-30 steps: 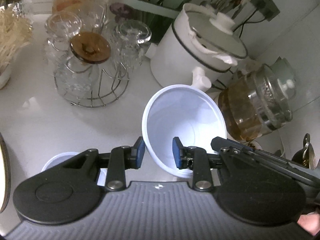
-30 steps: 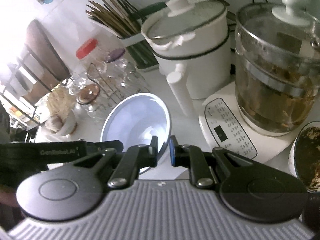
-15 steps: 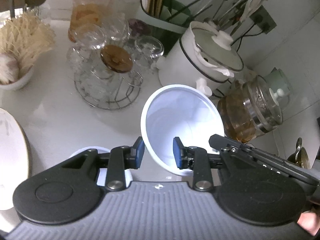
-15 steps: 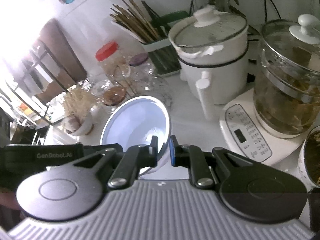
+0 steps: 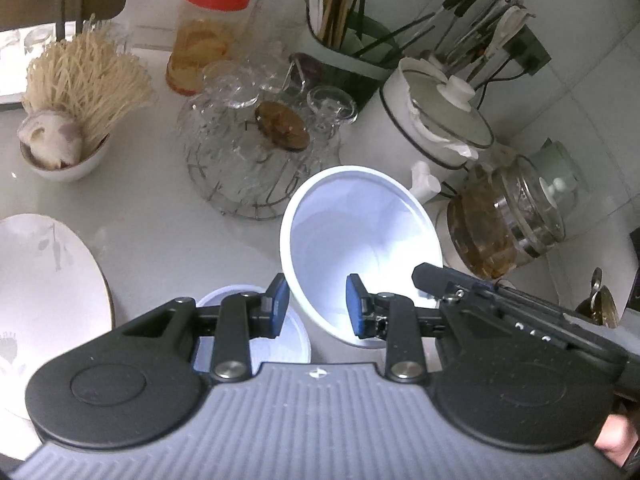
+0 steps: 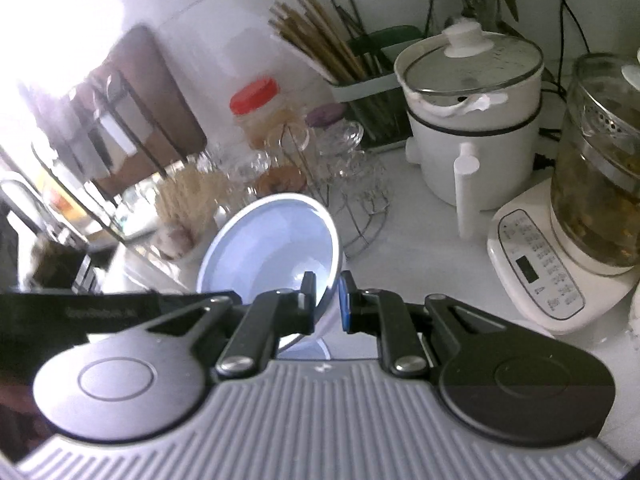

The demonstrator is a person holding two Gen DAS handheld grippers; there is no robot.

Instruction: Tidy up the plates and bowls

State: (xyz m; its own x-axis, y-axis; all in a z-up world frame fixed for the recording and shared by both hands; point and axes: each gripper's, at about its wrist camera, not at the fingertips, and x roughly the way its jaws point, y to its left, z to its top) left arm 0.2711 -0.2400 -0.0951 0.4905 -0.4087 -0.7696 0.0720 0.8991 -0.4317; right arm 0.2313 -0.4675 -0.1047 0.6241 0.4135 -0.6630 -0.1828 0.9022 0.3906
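Both angled steeply down over the counter. Right gripper (image 6: 326, 300) clenched on tilted white plastic bowl (image 5: 360, 240) rim at 6 o'clock; left gripper (image 5: 316, 308) straddling its rim, contact unclear. Blurred "GenRobot.AI".

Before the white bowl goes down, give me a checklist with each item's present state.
1. Left gripper clamped on white bowl rim: ok.
2. Right gripper clamped on the opposite rim: ok.
3. Bowl level: not ok, tilted.
4. Bowl empty: ok.
5. Second white bowl sits on the counter below the left gripper, ready for stacking: ok.
6. Held bowl clear of the glass cup rack: ok.
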